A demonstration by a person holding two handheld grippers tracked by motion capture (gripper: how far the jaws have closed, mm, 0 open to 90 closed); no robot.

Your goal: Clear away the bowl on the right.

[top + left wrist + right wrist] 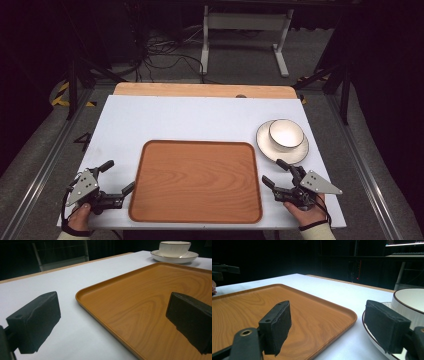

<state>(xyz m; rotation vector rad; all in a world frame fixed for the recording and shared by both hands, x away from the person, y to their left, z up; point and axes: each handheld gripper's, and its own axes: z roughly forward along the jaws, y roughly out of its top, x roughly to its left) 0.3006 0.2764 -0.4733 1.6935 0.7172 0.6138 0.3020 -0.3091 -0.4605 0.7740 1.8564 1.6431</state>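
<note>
On the white table (175, 120) we see a wooden tray (196, 180) lying flat near the front edge, with nothing on it. We hold the left gripper (119, 177) just left of the tray, jaws spread wide and empty, one over the tray's rim. Our right gripper (276, 171) sits between the tray's right edge and a plate (265, 142), also spread and empty. A white bowl (286, 134) stands on that plate.
</note>
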